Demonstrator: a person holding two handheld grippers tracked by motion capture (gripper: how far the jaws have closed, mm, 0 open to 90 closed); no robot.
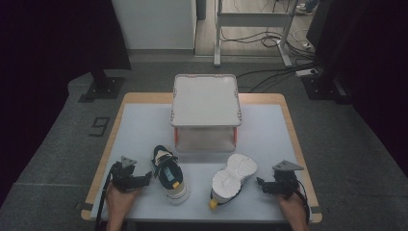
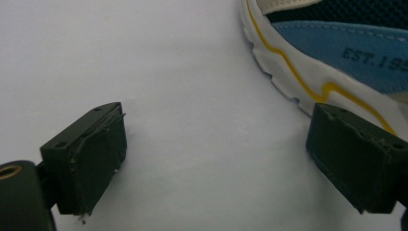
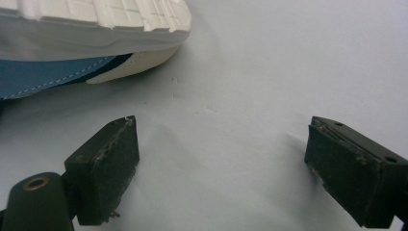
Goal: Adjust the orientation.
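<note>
Two sneakers lie on the pale table top [image 1: 139,125]. One sneaker [image 1: 169,174], white and blue with a yellow line, stands upright at the front left; its side fills the upper right of the left gripper view [image 2: 337,53]. The other sneaker [image 1: 234,178] lies turned over, white sole up, and its toe end appears at the upper left of the right gripper view [image 3: 91,33]. My left gripper [image 1: 146,178] [image 2: 216,159] rests just left of the upright sneaker, open and empty. My right gripper [image 1: 260,184] [image 3: 221,168] sits right of the overturned sneaker, open, with bare table between its jaws.
A white two-level rack [image 1: 206,101] with red legs stands at the back middle of the table. Grey floor surrounds the table, with cables [image 1: 269,41] and a metal frame [image 1: 250,21] beyond. Dark curtains hang at both sides.
</note>
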